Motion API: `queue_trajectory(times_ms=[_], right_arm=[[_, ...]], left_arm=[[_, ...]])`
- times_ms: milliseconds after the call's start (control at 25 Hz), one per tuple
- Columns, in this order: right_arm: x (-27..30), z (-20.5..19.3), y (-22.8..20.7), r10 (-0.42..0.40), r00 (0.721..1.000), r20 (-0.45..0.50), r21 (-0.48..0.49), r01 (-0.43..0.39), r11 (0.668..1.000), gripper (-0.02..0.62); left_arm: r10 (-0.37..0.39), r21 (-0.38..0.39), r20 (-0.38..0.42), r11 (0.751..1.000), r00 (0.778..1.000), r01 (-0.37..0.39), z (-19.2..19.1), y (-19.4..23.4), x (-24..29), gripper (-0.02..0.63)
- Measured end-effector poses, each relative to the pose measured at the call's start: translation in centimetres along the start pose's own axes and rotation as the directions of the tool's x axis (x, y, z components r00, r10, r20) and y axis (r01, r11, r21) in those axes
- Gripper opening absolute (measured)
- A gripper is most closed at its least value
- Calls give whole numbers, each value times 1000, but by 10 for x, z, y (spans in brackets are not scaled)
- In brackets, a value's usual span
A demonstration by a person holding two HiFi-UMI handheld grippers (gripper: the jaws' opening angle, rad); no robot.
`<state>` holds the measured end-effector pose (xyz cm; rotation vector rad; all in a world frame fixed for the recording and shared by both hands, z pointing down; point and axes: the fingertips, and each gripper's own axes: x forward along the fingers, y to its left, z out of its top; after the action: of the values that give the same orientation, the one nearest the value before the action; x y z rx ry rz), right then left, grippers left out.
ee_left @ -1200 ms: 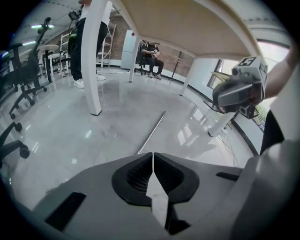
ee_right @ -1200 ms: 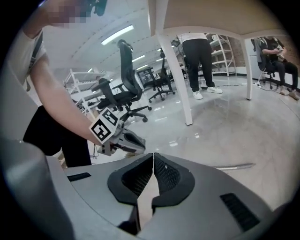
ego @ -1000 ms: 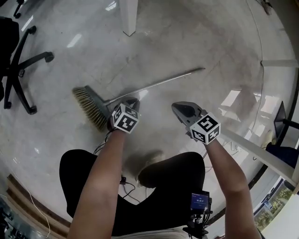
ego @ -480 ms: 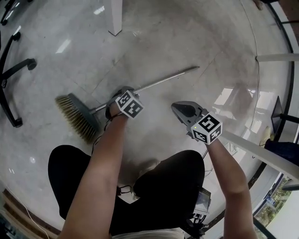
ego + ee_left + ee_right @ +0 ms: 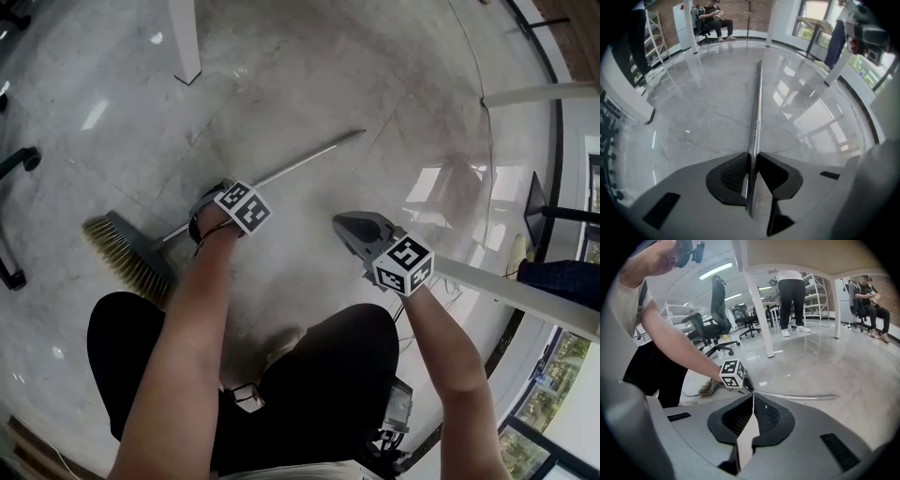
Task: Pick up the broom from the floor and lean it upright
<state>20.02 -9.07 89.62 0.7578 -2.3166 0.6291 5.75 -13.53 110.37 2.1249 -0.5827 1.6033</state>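
Silver metal is seen between the jaws of the left hand-held gripper (image 5: 753, 159): it is the broom's handle (image 5: 756, 103). The jaws are closing on it, and both pads are laid against its sides. This gripper is pointed steeply down at the floor (image 5: 394, 103), on which the broom (image 5: 305, 159) is lying flat. The grip is taken near the bristle head (image 5: 127, 258), which is spread at the lower left of the head view, while the free end of the handle is stretched up to the right. The right hand-held gripper (image 5: 752, 398) is held apart from the broom, its jaws pressed together with nothing between them. Farther out, a white post (image 5: 183, 37) and an office chair (image 5: 719, 310) are seen.
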Motion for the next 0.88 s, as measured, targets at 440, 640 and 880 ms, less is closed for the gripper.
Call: queue_trajectory(times_ms=[440, 640, 880], right_arm=[[-42, 44, 53, 20, 1000, 24, 51, -21, 998, 18], [-74, 71, 95, 50, 998, 25, 114, -53, 992, 18], [-103, 101, 147, 102, 995, 1, 165, -101, 981, 18]], left_arm=[[47, 49, 150, 997, 987, -55, -4, 0, -114, 74], [69, 42, 148, 996, 987, -76, -33, -1, -184, 74], [104, 16, 150, 994, 983, -108, -84, -11, -258, 74]])
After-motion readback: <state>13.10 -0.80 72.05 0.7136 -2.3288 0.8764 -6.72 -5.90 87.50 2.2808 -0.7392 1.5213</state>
